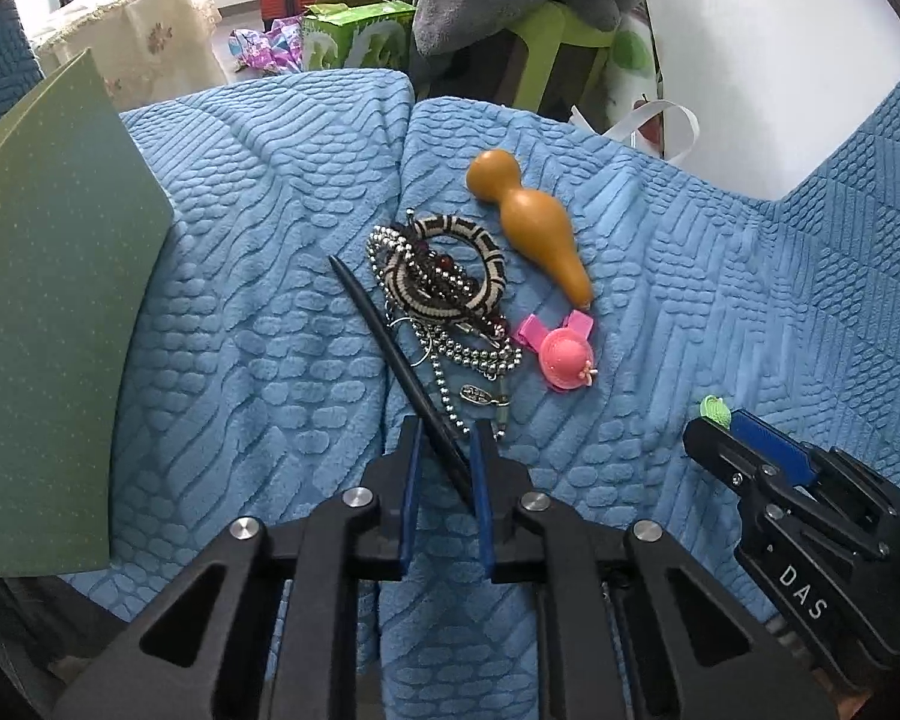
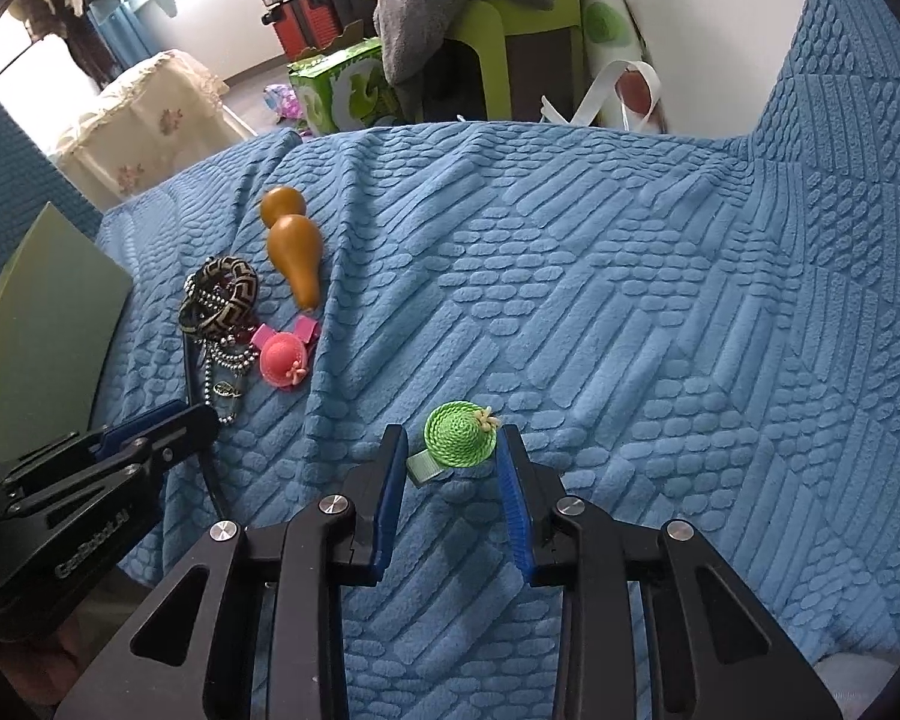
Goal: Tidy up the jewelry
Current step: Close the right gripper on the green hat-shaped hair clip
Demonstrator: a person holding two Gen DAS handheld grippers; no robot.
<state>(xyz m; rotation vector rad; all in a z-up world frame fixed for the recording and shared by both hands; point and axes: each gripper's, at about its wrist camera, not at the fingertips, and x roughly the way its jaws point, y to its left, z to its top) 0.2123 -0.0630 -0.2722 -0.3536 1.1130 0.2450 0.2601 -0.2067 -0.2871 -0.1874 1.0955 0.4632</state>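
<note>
Sorting looks barely started, judging by how much stuff sits loose on the blue textured fleece blanket (image 2: 570, 300). Most of it is heaped in one pile: a black-and-cream woven bangle (image 1: 450, 267), a silver ball-bead chain (image 1: 450, 354) tangled through it, a pink mini-hat hair clip (image 1: 561, 357) just beside, and a tan gourd-shaped wooden pendant (image 1: 534, 228) touching the pile's far side. None of that seems put away anywhere yet.

Left gripper (image 1: 444, 456) has its jaws nearly closed around a thin black hair stick (image 1: 390, 348), whose free end points away across the blanket alongside the chain. Can't quite tell if both pads actually press it, but it looks pinched. Right gripper (image 2: 450, 462) has its jaws wide apart, straddling a green woven mini-hat hair clip (image 2: 459, 435) that lies on the blanket well apart from the pile; nothing grabbed there yet.

Room-wise: a flat green dotted board (image 1: 48, 312) stands at the left edge, close to the pile, maybe the destination, though I can't tell. Right side is wide open blanket. Far edge drops off toward a green plastic stool (image 2: 498, 42) with grey fabric on it, so nothing should get nudged that way.
</note>
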